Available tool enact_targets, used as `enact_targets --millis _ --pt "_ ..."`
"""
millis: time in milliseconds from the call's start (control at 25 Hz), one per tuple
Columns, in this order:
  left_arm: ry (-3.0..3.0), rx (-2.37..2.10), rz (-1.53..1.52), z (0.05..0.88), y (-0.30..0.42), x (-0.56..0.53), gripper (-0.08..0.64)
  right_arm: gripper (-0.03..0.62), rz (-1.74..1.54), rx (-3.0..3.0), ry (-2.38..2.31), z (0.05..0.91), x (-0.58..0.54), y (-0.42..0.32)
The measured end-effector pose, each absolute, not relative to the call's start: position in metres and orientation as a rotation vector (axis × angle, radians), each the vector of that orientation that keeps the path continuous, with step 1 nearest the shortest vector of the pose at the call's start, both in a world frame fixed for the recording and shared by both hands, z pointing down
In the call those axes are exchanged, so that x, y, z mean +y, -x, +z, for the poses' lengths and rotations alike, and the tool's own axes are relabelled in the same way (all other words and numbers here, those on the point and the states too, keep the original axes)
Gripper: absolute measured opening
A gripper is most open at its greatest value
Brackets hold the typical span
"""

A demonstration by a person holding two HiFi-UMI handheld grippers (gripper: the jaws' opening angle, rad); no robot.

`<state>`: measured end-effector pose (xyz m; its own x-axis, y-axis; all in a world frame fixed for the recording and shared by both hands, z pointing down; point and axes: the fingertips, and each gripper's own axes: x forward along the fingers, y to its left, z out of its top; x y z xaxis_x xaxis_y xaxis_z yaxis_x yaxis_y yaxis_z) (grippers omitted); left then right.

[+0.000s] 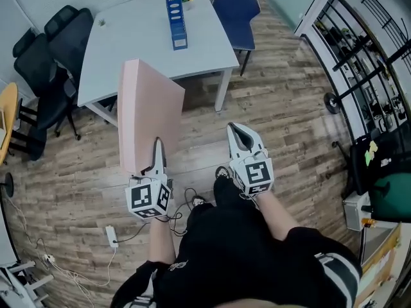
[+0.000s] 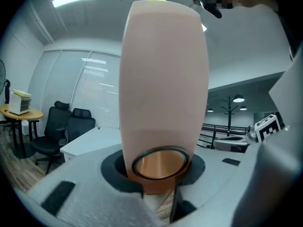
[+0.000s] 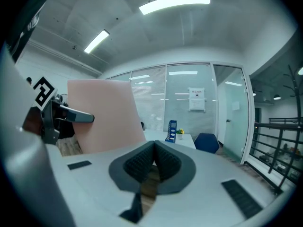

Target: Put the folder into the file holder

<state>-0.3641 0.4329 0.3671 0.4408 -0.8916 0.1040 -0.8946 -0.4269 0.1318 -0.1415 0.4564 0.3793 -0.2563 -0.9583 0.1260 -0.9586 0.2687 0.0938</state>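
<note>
While left gripper [image 1: 157,151] grasps pink folder [image 1: 148,104], right gripper [image 1: 242,135] jaws clenched empty, file holder [image 1: 176,18] on bench [image 1: 128,43] at twelve o'clock

The folder [image 1: 149,111] is plain pale pink. At twelve o'clock the file holder [image 1: 176,17] is blue with white print, on a pale grey-white counter [image 1: 128,37]. The left tongs [image 1: 157,149] and right tongs [image 1: 241,132] are light grey, each bearing black-and-white square markers. The floor [image 1: 282,95] is brown-grey wood-grain planks, and at one o'clock stands a chair [image 1: 236,8], navy.
</note>
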Motion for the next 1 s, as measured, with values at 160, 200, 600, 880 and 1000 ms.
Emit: enact_targets --millis 160,200,600,880,1000 --pt "-2.528 -1.571 0.009 0.363 0.346 0.404 0.137 0.005 -0.004 -2.379 -1.808 0.379 0.426 0.123" --pt "-2.530 -1.574 0.002 0.362 0.341 0.395 0.137 0.005 -0.006 -2.383 -1.807 0.379 0.415 0.117" --pt "-2.457 -1.697 -0.007 0.353 0.290 0.298 0.137 0.005 -0.032 -2.464 -1.717 0.372 0.304 0.058" --pt "-2.404 -1.754 0.003 0.353 0.257 0.258 0.138 0.005 0.033 -2.517 -1.647 0.386 0.262 0.025" --pt "-2.405 -1.774 0.017 0.350 0.250 0.244 0.140 0.005 0.061 -2.542 -1.633 0.390 0.250 0.017"
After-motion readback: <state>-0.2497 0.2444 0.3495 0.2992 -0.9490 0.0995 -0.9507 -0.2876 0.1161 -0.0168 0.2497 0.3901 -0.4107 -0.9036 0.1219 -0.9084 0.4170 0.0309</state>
